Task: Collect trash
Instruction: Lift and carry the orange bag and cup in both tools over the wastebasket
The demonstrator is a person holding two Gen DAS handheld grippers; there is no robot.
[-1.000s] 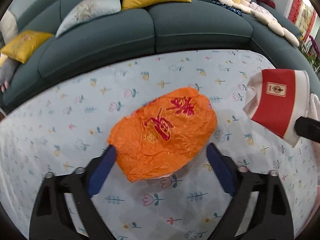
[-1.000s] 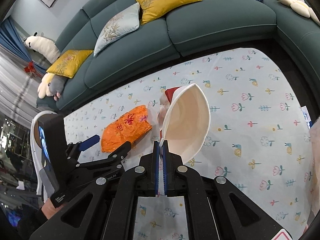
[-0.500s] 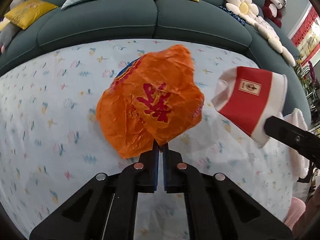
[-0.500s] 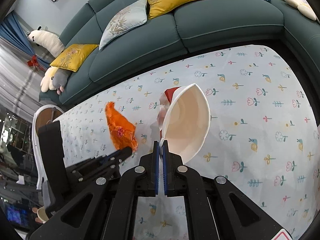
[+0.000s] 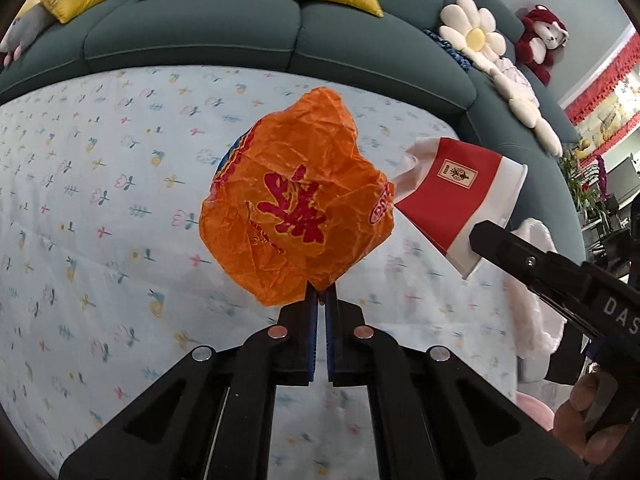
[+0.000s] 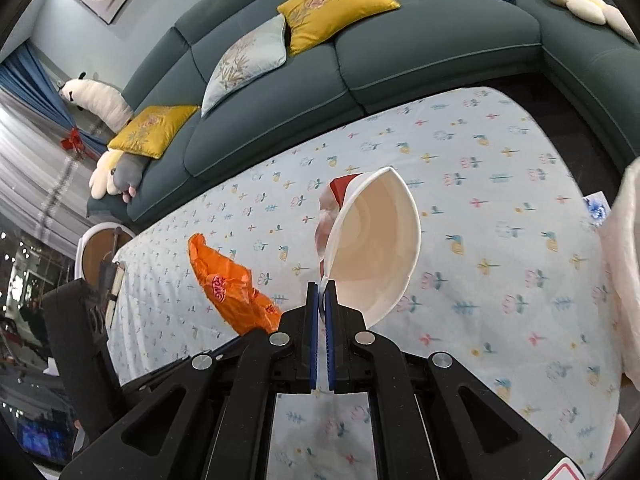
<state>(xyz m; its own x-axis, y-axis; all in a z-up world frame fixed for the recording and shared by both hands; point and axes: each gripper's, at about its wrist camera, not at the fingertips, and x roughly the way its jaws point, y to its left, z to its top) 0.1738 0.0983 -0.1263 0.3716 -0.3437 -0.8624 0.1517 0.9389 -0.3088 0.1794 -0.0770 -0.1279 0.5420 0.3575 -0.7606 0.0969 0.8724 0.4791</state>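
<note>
Two pieces of trash being held off desk point(image 5: 100, 240). Left tongs point(image 5: 320, 300) clamping lower edge of orange wrapper point(image 5: 296, 216), dangling clear for carrying. Right tongs point(image 6: 322, 286) pinching rim of paper bowl point(image 6: 376, 248), mouth facing back toward tongs, probably presenting opening for wrapper just leftward.

A teal sofa point(image 6: 420, 52) with 2 yellow cushions point(image 6: 336, 4) curves behind the floral tablecloth point(image 6: 500, 240).
</note>
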